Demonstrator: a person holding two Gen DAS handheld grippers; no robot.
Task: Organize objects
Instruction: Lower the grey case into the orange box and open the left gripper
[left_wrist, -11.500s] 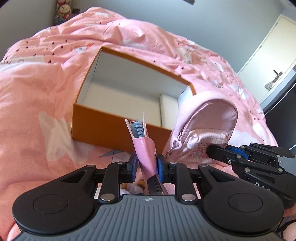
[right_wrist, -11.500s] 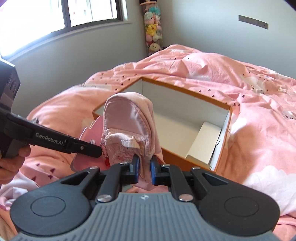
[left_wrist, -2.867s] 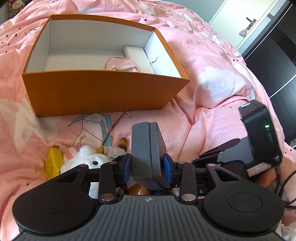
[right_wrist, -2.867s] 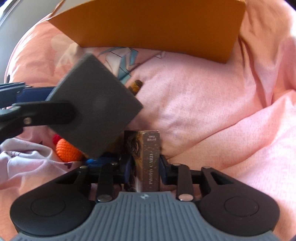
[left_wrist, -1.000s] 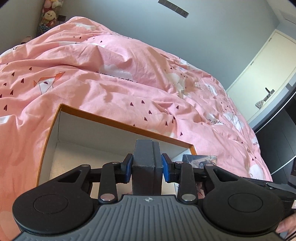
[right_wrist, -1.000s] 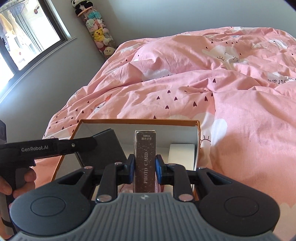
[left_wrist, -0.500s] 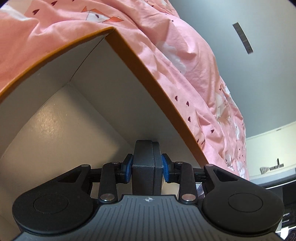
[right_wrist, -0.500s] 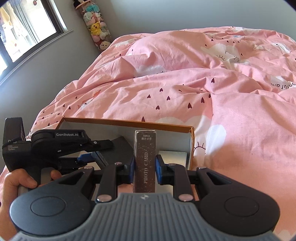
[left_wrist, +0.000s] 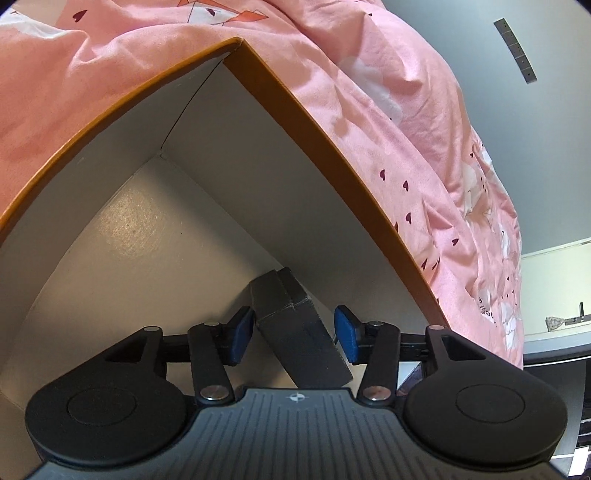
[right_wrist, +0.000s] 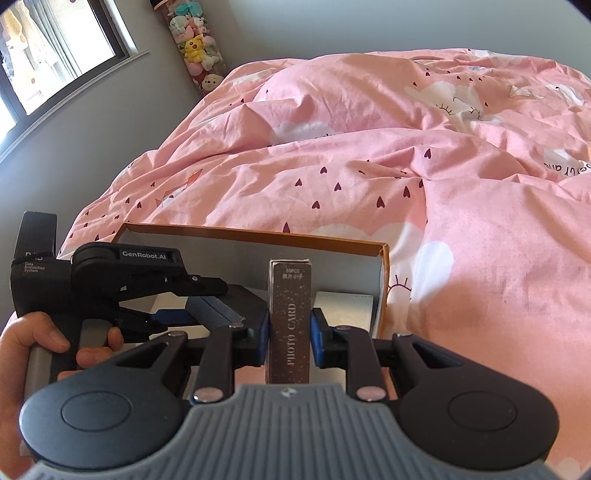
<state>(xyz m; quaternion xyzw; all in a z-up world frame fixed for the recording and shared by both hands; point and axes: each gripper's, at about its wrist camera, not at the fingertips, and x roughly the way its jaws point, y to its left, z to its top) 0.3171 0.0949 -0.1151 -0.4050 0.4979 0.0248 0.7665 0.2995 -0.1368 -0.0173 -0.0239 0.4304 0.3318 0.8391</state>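
Two boxes going into one orange carton: one just let go, one waiting.

One dark grey box (left_wrist: 295, 332) sits tilted inside the orange carton (left_wrist: 325, 136), leaning toward its far wall, and the left gripper (left_wrist: 293, 338) is spread wide around it with both blue pads clear of its sides, so this looks like the release step. The next move calls for drawing that gripper up and back without knocking the leaning box. One brown "PHOTO CARD" box (right_wrist: 289, 325) stands upright, pinched in the right gripper (right_wrist: 289, 338) just over the carton's near edge; it likely goes in next, beside the one white inner box (right_wrist: 343, 310) at the carton's right end. The carton rests on a pink duvet (right_wrist: 406, 155).
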